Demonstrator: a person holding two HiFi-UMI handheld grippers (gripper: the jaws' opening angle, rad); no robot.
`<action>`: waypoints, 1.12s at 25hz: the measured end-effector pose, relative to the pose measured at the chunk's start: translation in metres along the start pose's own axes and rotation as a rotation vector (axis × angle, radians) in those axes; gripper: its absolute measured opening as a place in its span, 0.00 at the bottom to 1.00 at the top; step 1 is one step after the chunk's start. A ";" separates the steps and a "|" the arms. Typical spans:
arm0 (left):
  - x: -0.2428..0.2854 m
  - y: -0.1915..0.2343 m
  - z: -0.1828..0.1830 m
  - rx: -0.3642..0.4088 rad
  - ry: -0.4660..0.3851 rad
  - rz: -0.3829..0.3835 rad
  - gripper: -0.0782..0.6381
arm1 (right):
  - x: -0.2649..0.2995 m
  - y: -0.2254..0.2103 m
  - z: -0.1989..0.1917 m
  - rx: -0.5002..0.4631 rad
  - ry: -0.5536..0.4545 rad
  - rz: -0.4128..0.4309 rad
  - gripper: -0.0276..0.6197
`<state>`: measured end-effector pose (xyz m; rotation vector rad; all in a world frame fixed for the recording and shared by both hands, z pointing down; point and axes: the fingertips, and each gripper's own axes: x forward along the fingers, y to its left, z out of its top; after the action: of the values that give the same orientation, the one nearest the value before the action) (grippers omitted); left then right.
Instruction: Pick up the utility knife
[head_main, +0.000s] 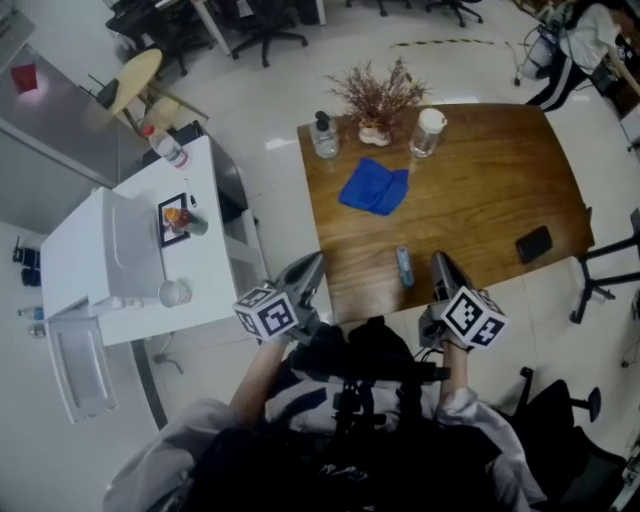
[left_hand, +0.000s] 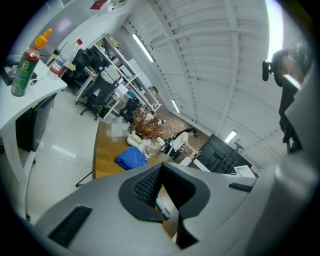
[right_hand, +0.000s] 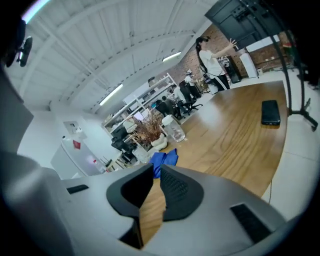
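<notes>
The utility knife (head_main: 404, 266), a small blue-grey bar, lies on the wooden table (head_main: 480, 190) close to its near edge. My left gripper (head_main: 313, 262) hovers at the table's near left corner, left of the knife. In the left gripper view its fingertips (left_hand: 161, 166) meet with nothing between them, and the knife (left_hand: 162, 207) shows on the wood below them. My right gripper (head_main: 438, 260) hangs just right of the knife, above the table edge. Its tips (right_hand: 155, 169) stand a narrow slit apart, holding nothing. The right gripper view does not show the knife.
A blue cloth (head_main: 374, 187) lies mid-table, with a dried plant (head_main: 378, 100), a pump bottle (head_main: 324, 135) and a lidded jar (head_main: 427, 132) at the far edge. A black phone (head_main: 533, 243) rests at the right. A white counter (head_main: 130, 250) stands to the left.
</notes>
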<state>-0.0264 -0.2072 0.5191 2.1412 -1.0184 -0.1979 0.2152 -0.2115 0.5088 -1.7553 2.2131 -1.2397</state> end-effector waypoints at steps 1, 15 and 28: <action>0.001 -0.001 -0.001 0.000 0.006 -0.008 0.12 | -0.007 0.004 0.004 0.025 -0.024 0.008 0.10; 0.001 -0.014 -0.018 0.019 0.120 -0.142 0.12 | -0.074 0.017 -0.036 0.091 -0.093 -0.064 0.06; -0.012 -0.015 -0.018 0.023 0.131 -0.166 0.12 | -0.083 0.033 -0.054 0.044 -0.091 -0.081 0.06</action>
<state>-0.0177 -0.1828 0.5198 2.2296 -0.7721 -0.1238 0.1915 -0.1113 0.4906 -1.8623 2.0697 -1.1878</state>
